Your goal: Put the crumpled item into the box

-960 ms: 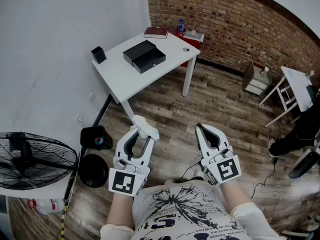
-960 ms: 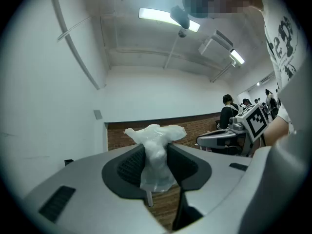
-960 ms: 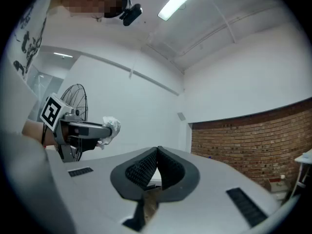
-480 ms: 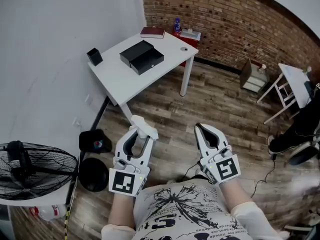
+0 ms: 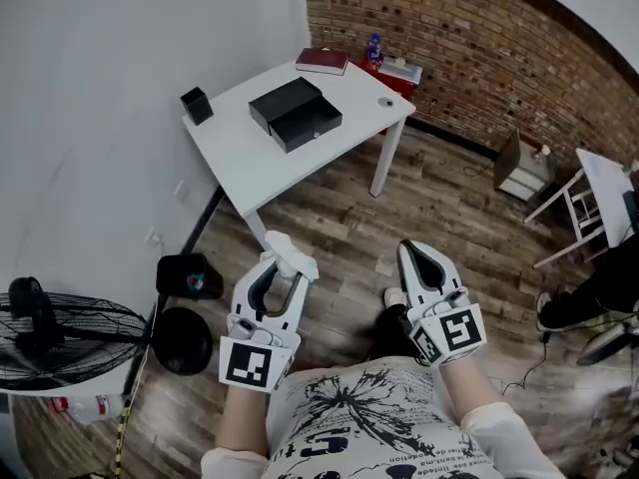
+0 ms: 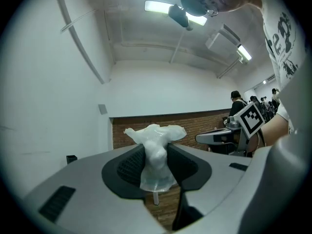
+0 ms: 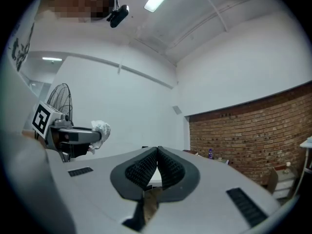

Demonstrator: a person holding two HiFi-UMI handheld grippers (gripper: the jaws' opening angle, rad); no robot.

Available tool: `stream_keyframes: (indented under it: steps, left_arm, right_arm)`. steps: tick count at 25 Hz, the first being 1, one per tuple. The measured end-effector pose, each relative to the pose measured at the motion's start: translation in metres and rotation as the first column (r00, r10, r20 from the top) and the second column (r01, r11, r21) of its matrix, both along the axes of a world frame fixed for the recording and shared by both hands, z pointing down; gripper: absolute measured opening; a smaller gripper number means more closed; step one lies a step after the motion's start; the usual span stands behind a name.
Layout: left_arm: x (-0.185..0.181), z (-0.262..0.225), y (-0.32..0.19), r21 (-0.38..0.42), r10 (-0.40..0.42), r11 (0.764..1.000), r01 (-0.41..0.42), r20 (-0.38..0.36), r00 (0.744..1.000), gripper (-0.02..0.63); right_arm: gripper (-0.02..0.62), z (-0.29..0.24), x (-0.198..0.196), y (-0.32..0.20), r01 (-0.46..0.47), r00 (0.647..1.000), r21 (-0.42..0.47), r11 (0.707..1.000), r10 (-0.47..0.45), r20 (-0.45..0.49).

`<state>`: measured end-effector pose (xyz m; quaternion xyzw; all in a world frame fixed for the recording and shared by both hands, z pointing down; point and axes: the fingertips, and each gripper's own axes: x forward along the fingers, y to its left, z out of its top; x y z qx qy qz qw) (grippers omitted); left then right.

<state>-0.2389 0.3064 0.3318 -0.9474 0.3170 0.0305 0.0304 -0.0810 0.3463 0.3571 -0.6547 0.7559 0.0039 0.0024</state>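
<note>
A crumpled white item (image 6: 156, 155) is pinched between the jaws of my left gripper (image 5: 281, 264), with its loose top sticking out past the tips (image 5: 290, 250). The right gripper view also catches the crumpled item (image 7: 101, 129) off to its left. My right gripper (image 5: 417, 257) is shut with nothing in it, held beside the left one above the wooden floor. The black box (image 5: 296, 114) lies open on the white table (image 5: 250, 153) ahead, well beyond both grippers.
A small black cube (image 5: 197, 105), a red book (image 5: 321, 61) and a bottle (image 5: 374, 44) are on or behind the table. A standing fan (image 5: 60, 342) and black round objects (image 5: 186, 339) lie at the left. White furniture (image 5: 594, 203) stands right, by the brick wall.
The view has shifted slightly, so the table sits a little farther right and lower in frame. Both grippers hold their pose, the left still clamping the crumpled item.
</note>
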Motion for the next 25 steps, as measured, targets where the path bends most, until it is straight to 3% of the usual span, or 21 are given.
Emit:
stream_keyframes:
  steps: [4,10,17,21,25]
  left_arm:
    - [0.032,0.008,-0.036,0.021,-0.096,0.995,0.096,0.023,0.995,0.151]
    - [0.116,-0.008,-0.116,0.035,-0.241,0.97,0.24,0.023,0.97,0.151]
    - [0.215,-0.016,-0.205,0.039,-0.402,0.915,0.402,0.01,0.915,0.151]
    - [0.245,-0.005,-0.239,0.01,-0.473,0.881,0.473,0.015,0.881,0.152]
    - [0.262,0.009,-0.273,-0.022,-0.497,0.867,0.498,0.046,0.867,0.152]
  right_arm:
    - [0.014,0.013,0.036,-0.05,0.09,0.996,0.005,0.996,-0.09,0.001]
    - [0.014,0.001,0.124,-0.156,0.218,0.976,-0.003,0.976,-0.218,-0.01]
    - [0.014,-0.006,0.222,-0.268,0.381,0.922,-0.027,0.924,-0.382,-0.059]
    - [0.014,0.003,0.252,-0.313,0.446,0.891,-0.051,0.894,-0.449,-0.07]
    - [0.014,0.01,0.261,-0.352,0.484,0.87,-0.071,0.872,-0.489,-0.07]
